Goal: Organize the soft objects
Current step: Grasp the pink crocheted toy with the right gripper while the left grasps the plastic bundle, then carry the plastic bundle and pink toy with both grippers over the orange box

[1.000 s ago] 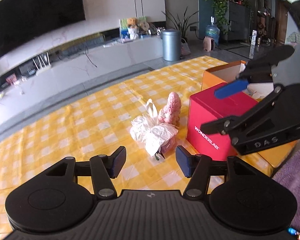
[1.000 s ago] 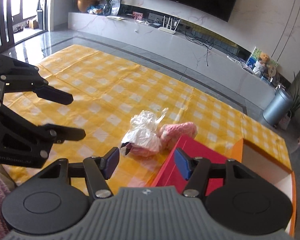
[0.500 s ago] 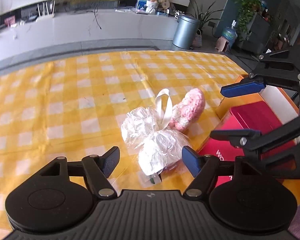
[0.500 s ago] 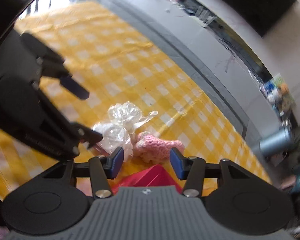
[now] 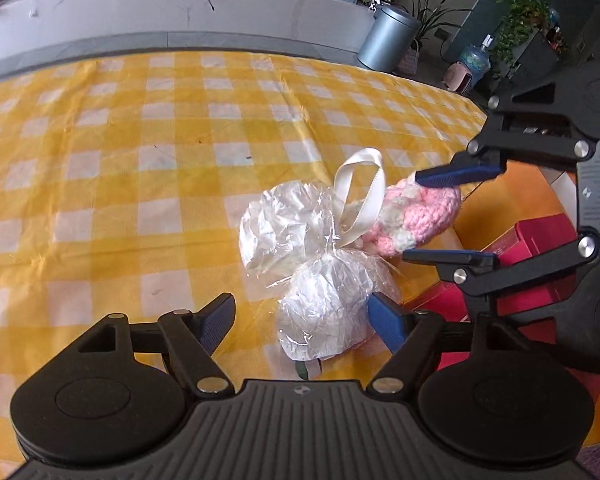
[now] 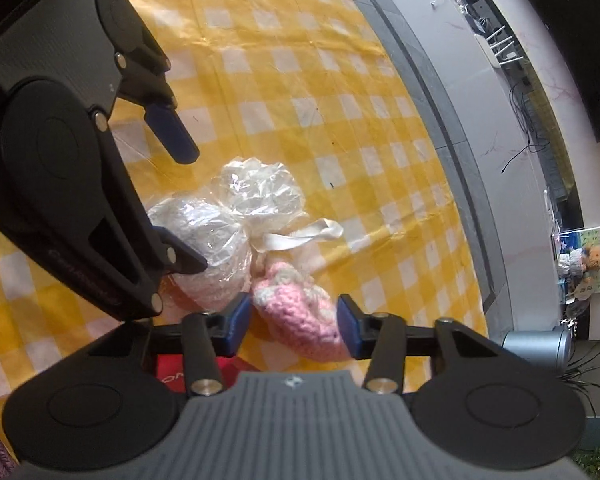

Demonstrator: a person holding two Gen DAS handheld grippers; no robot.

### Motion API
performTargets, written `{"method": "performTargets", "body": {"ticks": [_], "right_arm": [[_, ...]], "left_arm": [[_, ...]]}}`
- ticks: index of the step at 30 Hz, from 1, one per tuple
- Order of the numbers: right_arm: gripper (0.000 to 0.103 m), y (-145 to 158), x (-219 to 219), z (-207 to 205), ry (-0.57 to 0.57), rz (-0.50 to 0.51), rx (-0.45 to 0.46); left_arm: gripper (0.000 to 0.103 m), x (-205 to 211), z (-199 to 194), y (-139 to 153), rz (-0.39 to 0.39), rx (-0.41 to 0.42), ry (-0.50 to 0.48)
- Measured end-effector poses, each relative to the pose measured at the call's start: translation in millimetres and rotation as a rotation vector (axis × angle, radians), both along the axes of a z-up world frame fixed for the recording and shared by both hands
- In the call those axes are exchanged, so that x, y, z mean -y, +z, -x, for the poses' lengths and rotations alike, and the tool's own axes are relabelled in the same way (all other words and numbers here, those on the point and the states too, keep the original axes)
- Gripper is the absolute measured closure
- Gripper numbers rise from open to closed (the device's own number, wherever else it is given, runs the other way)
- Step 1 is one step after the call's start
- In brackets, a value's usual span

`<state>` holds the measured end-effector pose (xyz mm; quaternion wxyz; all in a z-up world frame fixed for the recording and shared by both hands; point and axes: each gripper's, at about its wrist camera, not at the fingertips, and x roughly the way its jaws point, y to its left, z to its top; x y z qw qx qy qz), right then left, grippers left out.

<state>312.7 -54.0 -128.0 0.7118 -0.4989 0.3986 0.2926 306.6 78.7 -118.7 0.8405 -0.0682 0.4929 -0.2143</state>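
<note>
A clear plastic-wrapped bundle (image 5: 320, 300) (image 6: 216, 248) with a white ribbon loop (image 5: 360, 192) lies on the yellow checked tablecloth (image 5: 140, 160). A pink and white crochet toy (image 5: 420, 216) (image 6: 296, 316) lies against it. My left gripper (image 5: 302, 318) (image 6: 180, 200) hangs just over the bundle with its jaws opening wide; the bundle's near lump sits between them, untouched. My right gripper (image 6: 293, 322) (image 5: 452, 216) straddles the crochet toy and its jaws are closing. The pads are close to the toy's sides, with no squeeze visible.
A red box (image 5: 540, 240) (image 6: 172, 376) stands just right of the toys, with an orange box (image 5: 500, 208) behind it. A grey bin (image 5: 388, 40), plants and a long low cabinet (image 5: 180, 8) lie beyond the table's far edge.
Both grippers came down and closer to the toys. The left jaws spread wider over the bundle. The right gripper rolled, and its jaws narrowed around the pink toy.
</note>
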Motion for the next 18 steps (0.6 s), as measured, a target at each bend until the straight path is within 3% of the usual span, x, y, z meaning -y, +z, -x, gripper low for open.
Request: {"method": "performTargets", "body": {"ticks": [3, 6, 11, 18], "right_arm": [[0.073, -3.3, 0.5, -1.4, -0.003, 0.007, -0.022], [0.082, -2.9, 0.0, -0.8, -0.006, -0.002, -0.041], [0.089, -2.6, -3.1, 0.3, -0.008, -0.003, -0.04], [0.093, 3.6, -8.9, 13.1, 0.015, -0.023, 0.014]], "left_arm": [[0.021, -3.6, -2.3, -4.5, 0.035, -0.028, 0.002], [0.042, -7.6, -1.9, -5.6, 0.086, -0.056, -0.003], [0.06, -12.4, 2.7, 2.6, 0.087, -0.038, 0.012], [0.064, -31.5, 18.4, 26.0, 0.032, 0.033, 0.066]]}}
